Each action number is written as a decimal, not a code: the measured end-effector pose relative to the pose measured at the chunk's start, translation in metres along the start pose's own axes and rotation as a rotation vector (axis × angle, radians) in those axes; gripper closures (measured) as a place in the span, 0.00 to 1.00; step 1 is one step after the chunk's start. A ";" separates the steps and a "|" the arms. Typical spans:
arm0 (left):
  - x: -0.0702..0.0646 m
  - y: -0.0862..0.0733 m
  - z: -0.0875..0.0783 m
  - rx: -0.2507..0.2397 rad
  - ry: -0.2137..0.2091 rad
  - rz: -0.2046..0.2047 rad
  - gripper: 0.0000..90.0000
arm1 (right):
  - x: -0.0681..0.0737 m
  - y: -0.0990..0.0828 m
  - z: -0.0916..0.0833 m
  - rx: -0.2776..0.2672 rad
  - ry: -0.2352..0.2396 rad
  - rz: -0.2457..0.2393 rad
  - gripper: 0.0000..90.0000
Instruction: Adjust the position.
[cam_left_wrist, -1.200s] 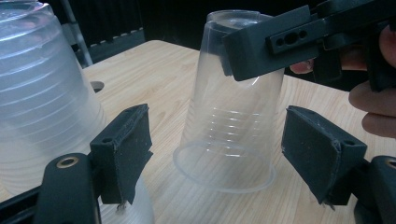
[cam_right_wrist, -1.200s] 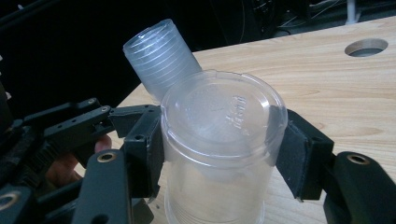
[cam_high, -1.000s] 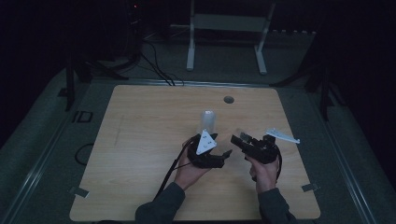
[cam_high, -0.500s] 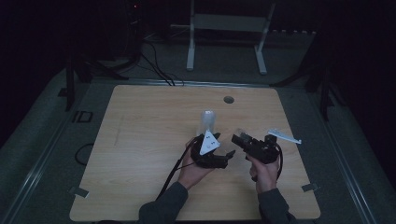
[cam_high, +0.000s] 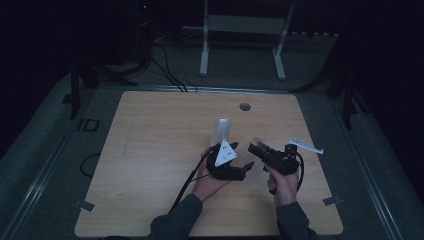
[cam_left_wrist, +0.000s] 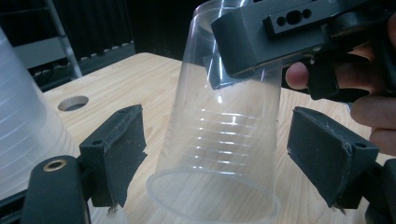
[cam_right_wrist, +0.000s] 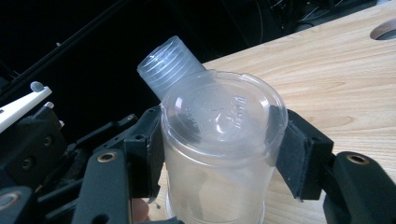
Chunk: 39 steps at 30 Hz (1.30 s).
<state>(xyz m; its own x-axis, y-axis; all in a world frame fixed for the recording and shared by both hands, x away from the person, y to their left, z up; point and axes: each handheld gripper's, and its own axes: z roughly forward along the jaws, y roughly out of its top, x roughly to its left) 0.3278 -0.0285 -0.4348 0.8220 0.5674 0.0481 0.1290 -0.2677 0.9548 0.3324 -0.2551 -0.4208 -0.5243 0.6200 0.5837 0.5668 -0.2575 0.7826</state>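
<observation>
My right gripper (cam_right_wrist: 219, 154) is shut on a clear plastic cup (cam_right_wrist: 219, 112), pads pressed on its sides just under the base, which faces that camera. In the high view the right gripper (cam_high: 256, 148) sits right of centre, with the left gripper (cam_high: 242, 172) beside it. My left gripper (cam_left_wrist: 219, 149) straddles the tilted, upside-down cup (cam_left_wrist: 224, 135). Its jaws have just been opening and stand open, with a gap on each side of the cup. An upside-down stack of cups (cam_high: 221, 130) stands just behind the left hand.
A round hole (cam_high: 244, 106) is cut in the wooden table (cam_high: 150, 140) at the back. A white metal stand (cam_high: 245, 40) and cables lie on the floor beyond. Tape marks (cam_high: 332, 201) sit near the front corners. Dark floor surrounds the table.
The left hand has shifted slightly toward the right gripper. The right hand and its cup have stayed where they were.
</observation>
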 end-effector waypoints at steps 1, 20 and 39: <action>0.000 0.000 0.001 -0.002 -0.002 0.001 0.21 | 0.000 0.000 0.000 0.000 0.005 0.002 0.44; 0.001 -0.004 0.008 0.002 -0.018 -0.003 0.22 | -0.006 0.002 -0.002 -0.020 0.081 0.089 0.45; -0.002 -0.005 0.009 0.023 -0.028 0.004 0.31 | -0.008 0.002 -0.003 -0.015 0.075 0.095 0.42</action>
<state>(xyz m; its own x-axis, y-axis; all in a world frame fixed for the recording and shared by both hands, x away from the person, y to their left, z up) 0.3308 -0.0350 -0.4423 0.8378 0.5443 0.0433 0.1379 -0.2876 0.9478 0.3360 -0.2634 -0.4232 -0.5153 0.5354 0.6692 0.6065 -0.3239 0.7261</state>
